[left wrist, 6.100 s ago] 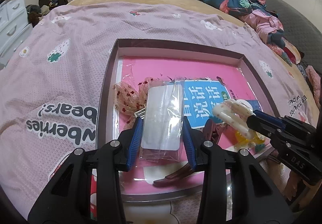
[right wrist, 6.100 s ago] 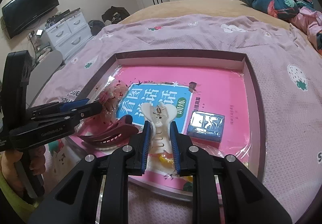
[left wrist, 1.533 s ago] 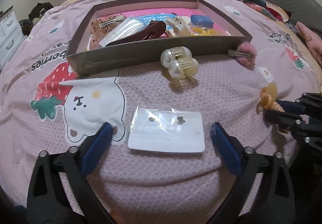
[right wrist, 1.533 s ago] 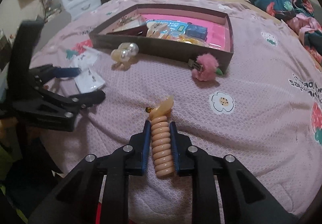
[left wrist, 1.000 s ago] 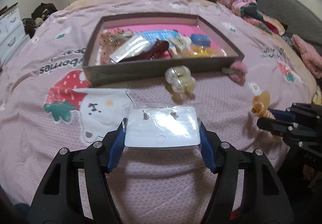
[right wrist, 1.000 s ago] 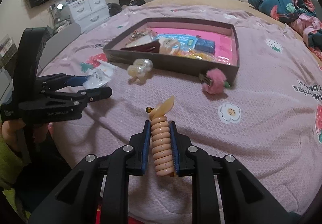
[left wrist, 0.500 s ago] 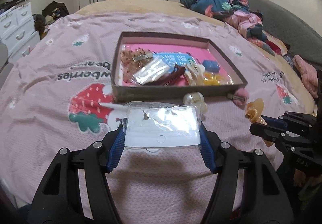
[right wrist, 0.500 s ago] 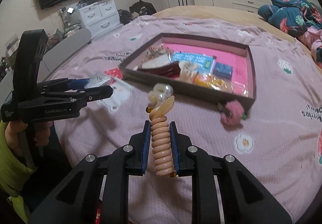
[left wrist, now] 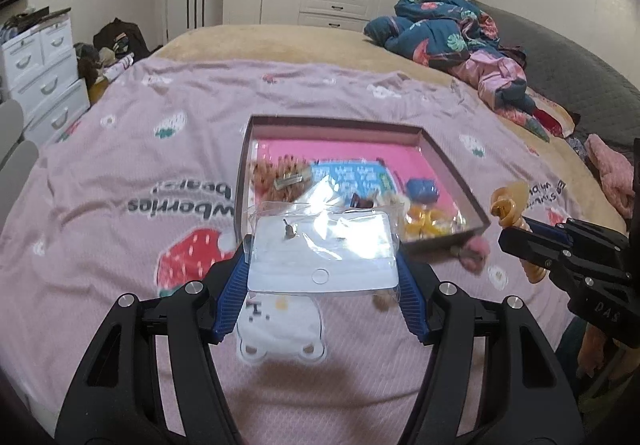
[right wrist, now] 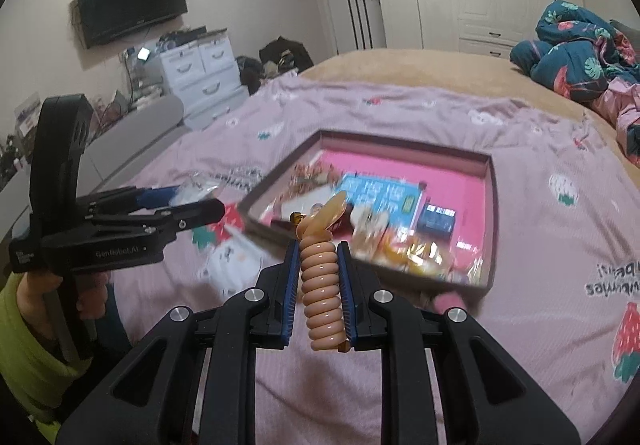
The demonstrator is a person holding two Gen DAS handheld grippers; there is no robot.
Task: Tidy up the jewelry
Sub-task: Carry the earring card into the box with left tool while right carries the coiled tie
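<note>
While box (left wrist: pixel 456 181) contents blur | left gripper (left wrist: pixel 323 277) clamps earring card (left wrist: pixel 320 257) | right gripper (right wrist: pixel 319 277) clamps coil hair tie (right wrist: pixel 322 285)

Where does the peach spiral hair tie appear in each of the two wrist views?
Left wrist view: the spiral hair tie is at the right edge, in the right tongs.
Right wrist view: low centre, upright between the blue pads.
Shared landmark: the brown box with a pink floor, on the bed beyond the hair tie.

Black tool (left wrist: pixel 323 299) — blue pads, lime-green sleeve (right wrist: pixel 24 341)
</note>
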